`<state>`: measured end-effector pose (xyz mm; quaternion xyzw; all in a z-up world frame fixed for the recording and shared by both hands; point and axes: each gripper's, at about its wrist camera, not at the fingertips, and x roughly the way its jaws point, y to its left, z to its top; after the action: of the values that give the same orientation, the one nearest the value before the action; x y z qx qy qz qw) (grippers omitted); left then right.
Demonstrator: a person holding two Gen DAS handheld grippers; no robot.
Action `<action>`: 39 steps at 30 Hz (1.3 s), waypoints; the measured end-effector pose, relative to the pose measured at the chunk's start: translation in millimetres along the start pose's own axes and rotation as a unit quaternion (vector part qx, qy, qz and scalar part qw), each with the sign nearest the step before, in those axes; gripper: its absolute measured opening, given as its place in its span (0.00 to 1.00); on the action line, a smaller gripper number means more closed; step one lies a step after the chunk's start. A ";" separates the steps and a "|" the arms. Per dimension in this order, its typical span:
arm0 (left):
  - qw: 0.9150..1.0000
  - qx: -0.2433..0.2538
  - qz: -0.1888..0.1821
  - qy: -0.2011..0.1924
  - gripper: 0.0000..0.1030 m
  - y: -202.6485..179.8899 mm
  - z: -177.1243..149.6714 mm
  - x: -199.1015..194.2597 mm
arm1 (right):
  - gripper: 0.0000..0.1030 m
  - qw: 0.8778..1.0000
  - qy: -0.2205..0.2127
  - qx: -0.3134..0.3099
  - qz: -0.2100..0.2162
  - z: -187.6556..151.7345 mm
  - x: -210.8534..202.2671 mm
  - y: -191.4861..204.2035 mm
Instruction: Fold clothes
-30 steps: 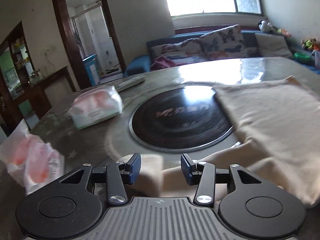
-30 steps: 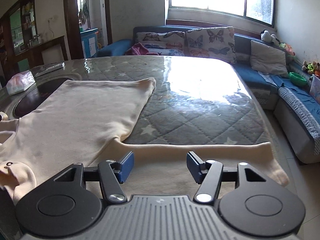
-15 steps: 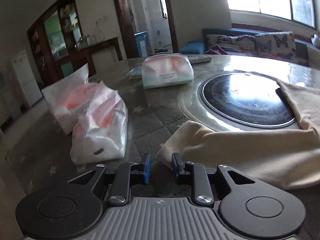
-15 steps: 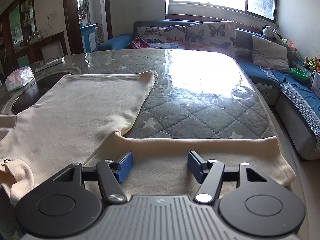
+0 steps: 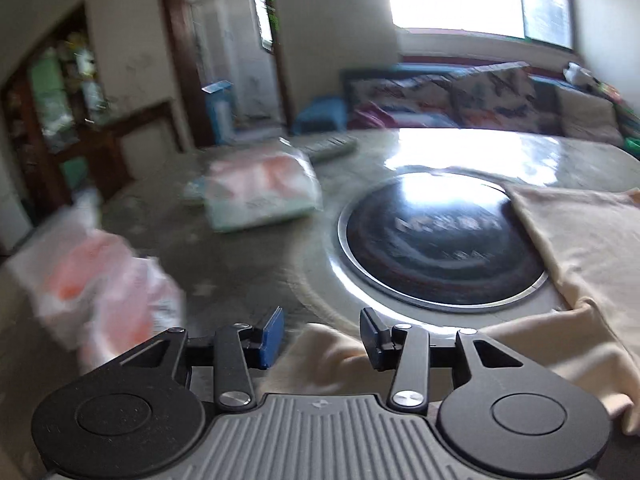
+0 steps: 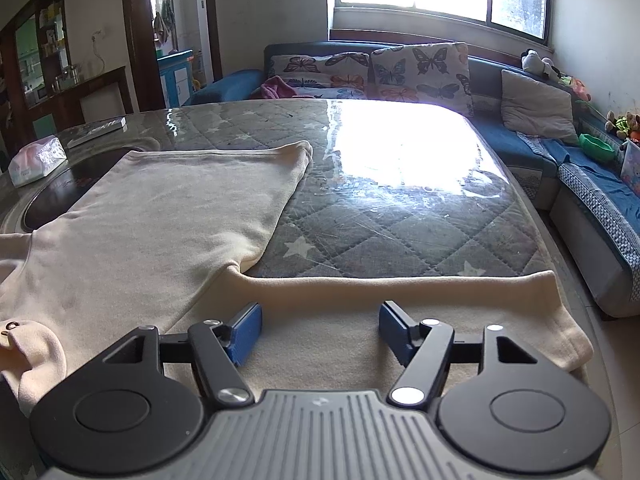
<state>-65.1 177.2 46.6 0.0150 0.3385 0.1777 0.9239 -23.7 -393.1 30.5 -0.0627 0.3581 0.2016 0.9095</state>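
A cream long-sleeved top point(image 6: 160, 216) lies spread flat on the quilted table point(image 6: 400, 216). Its right sleeve point(image 6: 400, 308) stretches along the near edge. My right gripper point(image 6: 320, 332) is open and hovers just over that sleeve. In the left wrist view, which is blurred, the left sleeve's cuff end point(image 5: 320, 344) lies between the blue pads of my left gripper point(image 5: 322, 338), which is open. The top's body point(image 5: 588, 240) lies to the right.
A round black glass hob point(image 5: 440, 240) is set in the table, partly under the top. Tissue packs point(image 5: 260, 192) and plastic bags point(image 5: 100, 292) lie to the left. A remote point(image 6: 96, 130) lies at the far side. A blue sofa point(image 6: 560, 152) stands beyond.
My left gripper closed to a narrow gap by the left cuff half a second ago, and now it has opened wide and swung right. The right gripper has barely moved.
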 end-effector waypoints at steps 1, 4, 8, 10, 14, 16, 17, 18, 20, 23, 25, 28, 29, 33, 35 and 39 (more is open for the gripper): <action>1.000 0.005 -0.009 0.008 0.42 -0.2 -0.3 3.3 | 0.65 1.000 0.000 0.000 0.000 0.0 0.2 0.1; 0.999 0.010 -0.023 0.020 0.19 0.9 -4.6 8.7 | 0.67 1.000 -0.001 0.000 0.000 -0.1 1.3 0.5; 0.999 -0.027 -0.008 -0.023 0.05 10.3 -10.9 -4.8 | 0.68 1.000 -0.001 0.000 0.000 -0.1 1.4 0.2; 0.997 -0.055 0.005 -0.056 0.05 17.5 -11.9 -16.8 | 0.68 1.000 -0.001 0.000 0.000 0.0 1.4 -0.1; 0.993 -0.076 0.037 -0.077 0.07 25.5 -16.4 -18.5 | 0.70 1.000 -0.002 -0.002 -0.001 0.6 2.6 0.5; 0.993 -0.091 0.038 -0.061 0.09 29.9 -17.5 -14.4 | 0.70 1.000 -0.001 -0.002 -0.001 0.8 2.8 0.5; 0.993 -0.097 0.037 -0.058 0.09 30.9 -18.0 -15.0 | 0.70 1.000 -0.001 -0.002 -0.002 0.8 2.7 0.5; 0.993 -0.098 0.035 -0.058 0.11 29.7 -18.1 -16.8 | 0.70 1.000 -0.001 -0.002 -0.002 0.7 2.5 0.6; 0.994 -0.087 0.017 -0.056 0.11 21.6 -16.6 -21.9 | 0.70 1.000 -0.001 -0.002 -0.002 0.6 2.3 1.1; 0.997 -0.051 -0.039 -0.046 0.11 -3.9 -17.5 -27.0 | 0.71 1.000 0.000 -0.003 -0.004 1.0 3.1 1.8; 0.996 -0.029 -0.076 -0.039 0.11 -27.3 -18.2 -26.3 | 0.71 1.000 -0.001 -0.003 -0.004 0.8 3.7 2.2; 0.990 -0.012 -0.135 -0.034 0.11 -61.5 -17.4 -26.0 | 0.72 1.000 0.000 -0.003 -0.005 0.9 3.8 2.3; 0.988 -0.008 -0.153 -0.036 0.11 -72.1 -17.1 -27.0 | 0.72 1.000 0.000 -0.002 -0.005 0.9 3.9 2.3; 0.981 0.009 -0.189 -0.044 0.11 -104.7 -14.4 -27.9 | 0.72 1.000 0.000 -0.002 -0.005 1.3 4.4 2.2; 0.980 0.010 -0.194 -0.041 0.11 -113.2 -13.4 -23.1 | 0.73 1.000 -0.001 -0.003 -0.005 0.9 4.7 2.7; 0.983 0.016 -0.180 -0.033 0.15 -117.9 -15.7 -13.2 | 0.73 1.000 -0.003 -0.003 -0.005 0.0 5.0 3.2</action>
<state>-46.9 60.8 25.3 -0.0251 0.3083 0.0026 0.9510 -21.7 -388.6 27.2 -0.0666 0.3547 0.1982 0.9113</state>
